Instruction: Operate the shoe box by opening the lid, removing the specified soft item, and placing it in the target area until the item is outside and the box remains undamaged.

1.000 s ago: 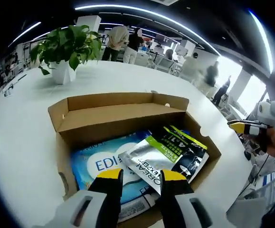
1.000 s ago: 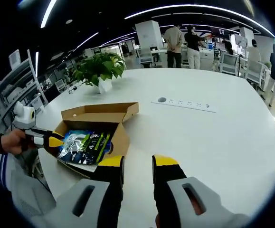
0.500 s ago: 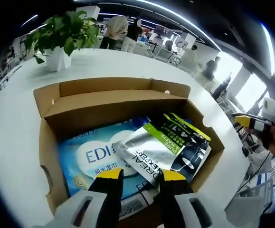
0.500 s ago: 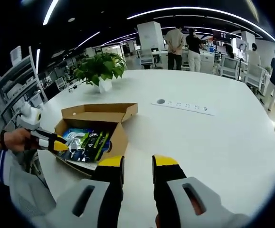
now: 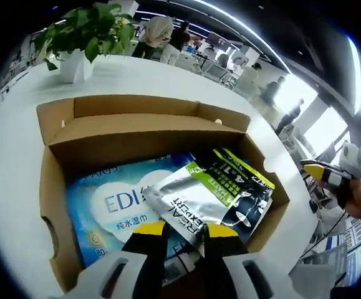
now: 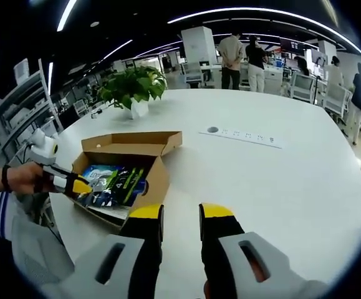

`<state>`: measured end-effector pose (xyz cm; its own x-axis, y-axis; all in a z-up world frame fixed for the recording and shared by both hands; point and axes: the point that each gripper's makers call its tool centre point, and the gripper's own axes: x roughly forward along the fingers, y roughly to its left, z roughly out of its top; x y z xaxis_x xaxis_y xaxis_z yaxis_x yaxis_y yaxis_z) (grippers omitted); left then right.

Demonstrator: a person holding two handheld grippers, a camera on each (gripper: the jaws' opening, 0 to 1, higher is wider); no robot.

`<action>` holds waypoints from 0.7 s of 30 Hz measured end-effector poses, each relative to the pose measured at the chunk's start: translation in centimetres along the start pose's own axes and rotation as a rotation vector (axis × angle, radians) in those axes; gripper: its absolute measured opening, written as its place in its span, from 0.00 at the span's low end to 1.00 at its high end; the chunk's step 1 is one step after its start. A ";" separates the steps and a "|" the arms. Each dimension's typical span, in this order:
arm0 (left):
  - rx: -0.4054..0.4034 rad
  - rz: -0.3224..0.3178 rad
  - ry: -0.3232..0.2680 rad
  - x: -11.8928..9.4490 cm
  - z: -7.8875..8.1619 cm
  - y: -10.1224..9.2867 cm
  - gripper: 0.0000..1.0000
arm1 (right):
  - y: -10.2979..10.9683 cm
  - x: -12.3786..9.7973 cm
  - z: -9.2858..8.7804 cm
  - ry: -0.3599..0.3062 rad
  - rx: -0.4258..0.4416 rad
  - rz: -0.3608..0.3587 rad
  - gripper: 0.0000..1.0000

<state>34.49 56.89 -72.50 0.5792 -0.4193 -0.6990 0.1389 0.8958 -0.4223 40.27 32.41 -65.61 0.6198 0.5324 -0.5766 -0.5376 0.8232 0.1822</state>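
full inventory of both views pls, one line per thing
shoe box: 1, brown cardboard, lid open and folded back, on the table
wet wipes pack: 1, blue and white, flat in the box, partly under the pouch
foil pouch: 1, silver, green and black, lying on the wipes
table: 1, white, round
potted plant: 1, green leaves, white pot, beyond the box
power strip: 1, white, flush in the tabletop
people: several, standing in the background
left gripper: 1, yellow-tipped jaws slightly apart, over the box's near edge
right gripper: 1, yellow-tipped jaws apart, above bare table
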 end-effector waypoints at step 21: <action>0.021 0.001 -0.039 -0.3 0.5 0.3 0.03 | 2.1 1.2 0.3 0.007 -0.015 0.030 0.20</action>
<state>34.80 57.35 -72.16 0.6104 -0.4125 -0.6762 0.1549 0.8994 -0.4088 40.06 34.82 -65.69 0.5992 0.5556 -0.5765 -0.5643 0.8038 0.1881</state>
